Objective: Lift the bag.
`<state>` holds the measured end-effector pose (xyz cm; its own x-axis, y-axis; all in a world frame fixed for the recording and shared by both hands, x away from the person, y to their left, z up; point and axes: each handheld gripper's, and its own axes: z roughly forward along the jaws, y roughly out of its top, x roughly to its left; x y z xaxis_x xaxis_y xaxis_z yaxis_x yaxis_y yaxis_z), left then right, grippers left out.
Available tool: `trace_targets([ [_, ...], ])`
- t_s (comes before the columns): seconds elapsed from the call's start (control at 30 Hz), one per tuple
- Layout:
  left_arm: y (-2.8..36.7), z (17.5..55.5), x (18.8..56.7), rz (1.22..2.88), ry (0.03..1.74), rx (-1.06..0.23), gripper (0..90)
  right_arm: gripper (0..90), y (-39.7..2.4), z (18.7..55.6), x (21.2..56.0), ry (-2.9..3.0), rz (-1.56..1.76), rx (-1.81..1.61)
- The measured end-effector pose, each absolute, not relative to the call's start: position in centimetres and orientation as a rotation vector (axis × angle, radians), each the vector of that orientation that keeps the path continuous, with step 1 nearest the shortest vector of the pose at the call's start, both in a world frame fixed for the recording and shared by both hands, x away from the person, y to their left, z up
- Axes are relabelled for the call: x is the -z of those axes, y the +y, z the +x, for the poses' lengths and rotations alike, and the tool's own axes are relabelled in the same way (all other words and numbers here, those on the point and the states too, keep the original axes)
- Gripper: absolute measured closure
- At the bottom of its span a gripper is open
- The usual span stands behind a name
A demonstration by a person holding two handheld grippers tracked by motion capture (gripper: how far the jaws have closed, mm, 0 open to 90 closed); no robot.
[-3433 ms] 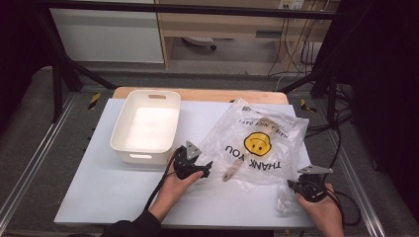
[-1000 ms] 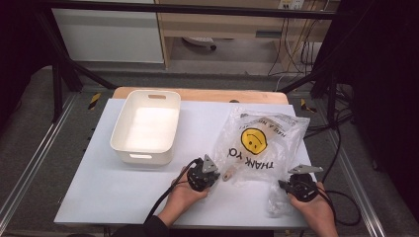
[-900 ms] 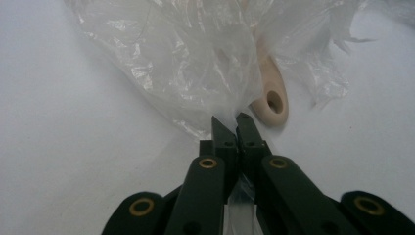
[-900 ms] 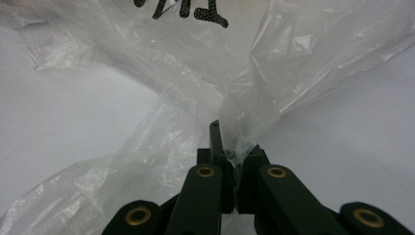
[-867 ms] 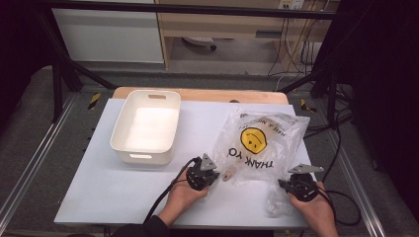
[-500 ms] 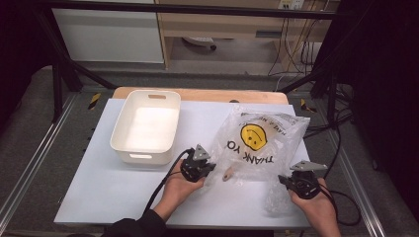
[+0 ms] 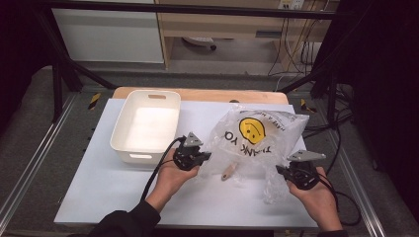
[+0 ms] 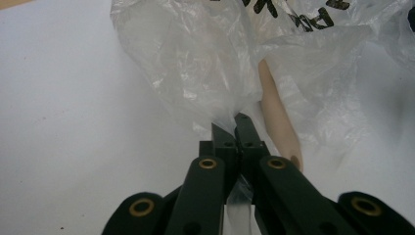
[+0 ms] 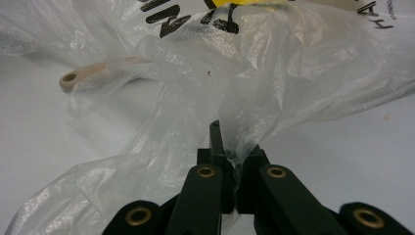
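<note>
A clear plastic bag [image 7: 257, 140] printed with a yellow smiley and "THANK YOU" lies crumpled on the white table [image 7: 99, 182]. A wooden handle [image 7: 228, 171] pokes out from under the bag's near edge. My left gripper [image 7: 203, 157] is shut on the bag's left edge [image 8: 230, 115], with the wooden handle [image 8: 276, 115] just right of its jaws. My right gripper [image 7: 282, 170] is shut on the bag's right handle strip [image 9: 235, 132]; the same wooden handle [image 9: 90, 73] lies far left behind the film.
A white plastic bin [image 7: 147, 126] stands empty at the table's back left, close to my left hand. A wooden board edge [image 7: 197, 94] runs along the back. Cables [image 7: 341, 148] trail off the table's right side.
My left gripper has moved forward and left along the bag's edge, pulling the film. The bag has spread and lifted a little. My right gripper has stayed near the bag's right corner.
</note>
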<state>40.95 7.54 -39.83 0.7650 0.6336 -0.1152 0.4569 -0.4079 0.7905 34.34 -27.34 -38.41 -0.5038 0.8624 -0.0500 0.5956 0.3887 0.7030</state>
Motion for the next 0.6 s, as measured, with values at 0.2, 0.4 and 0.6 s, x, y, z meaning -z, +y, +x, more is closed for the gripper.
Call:
trace_targets([
  [0.2, 8.0, 41.4, 39.1, 2.066, 0.824, -0.251, 90.0, 90.0, -27.5, 34.6, 37.3, 2.226, 1.237, -0.888],
  [0.4, 8.0, 41.6, 38.7, 2.074, 0.817, -0.236, 90.0, 90.0, -27.2, 34.9, 36.5, 2.227, 1.223, -0.887],
  [0.6, 8.1, 41.7, 38.4, 2.069, 0.818, -0.224, 90.0, 90.0, -26.8, 35.2, 36.1, 2.235, 1.201, -0.882],
])
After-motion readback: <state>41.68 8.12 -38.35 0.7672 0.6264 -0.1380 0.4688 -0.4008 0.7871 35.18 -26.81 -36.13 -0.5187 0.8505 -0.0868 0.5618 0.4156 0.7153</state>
